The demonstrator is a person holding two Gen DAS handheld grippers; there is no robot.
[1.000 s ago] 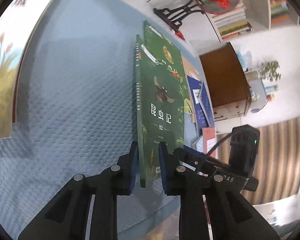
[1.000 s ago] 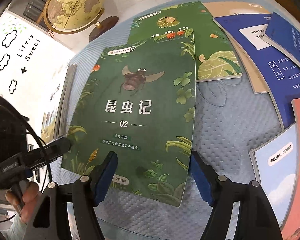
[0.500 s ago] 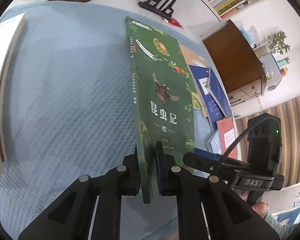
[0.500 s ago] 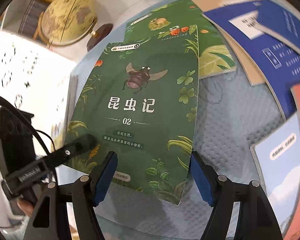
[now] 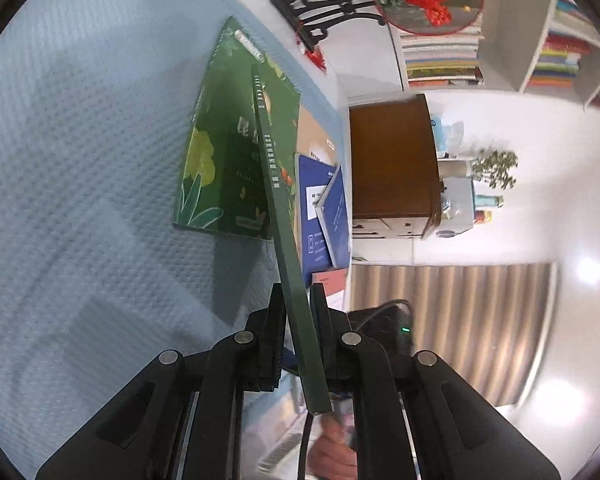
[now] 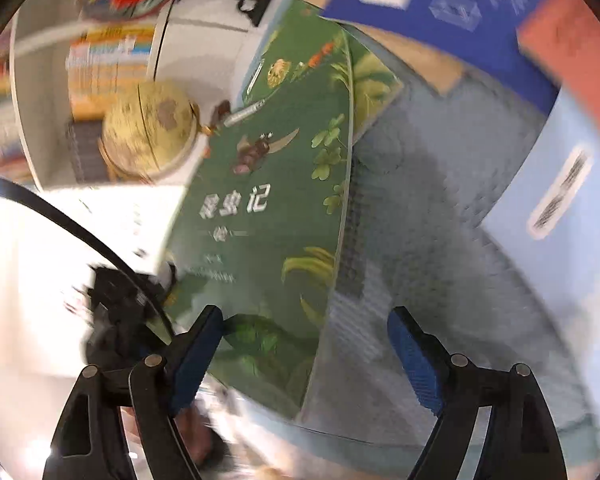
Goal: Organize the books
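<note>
Pale blue textured cloth point(image 5: 80, 184) covers the table, with a bookshelf, a brown cabinet and a globe behind it. Your left gripper point(image 5: 296, 320) is clenched on the green insect book point(image 5: 286, 248), pinching it near its lower end so it stands edge-on to that camera, lifted off the cloth near the table's front edge. Your right gripper point(image 6: 305, 354) has its blue pads spread wide and grasps nothing; the book's lower corner sits just beside the left pad.

For this step, judged as carrying the lifted book away to a stack, keep the pinch firm and hold the book vertical. A thin paperback gripped at one end will likely droop or swing if you tilt it. Lift it fully clear of the second green book point(image 5: 228, 168) lying flat behind it so the free end does not drag that cover. If it starts to sag, steady it with the open gripper.

Your left wrist view shows the spine, the clamp and the blue books point(image 5: 327, 216) lying toward the cloth's far right edge. Your right wrist view, though blurred, shows the front cover with its beetle and title, the globe point(image 6: 152, 132), and a pale blue book point(image 6: 559, 208) near the right edge.
</note>
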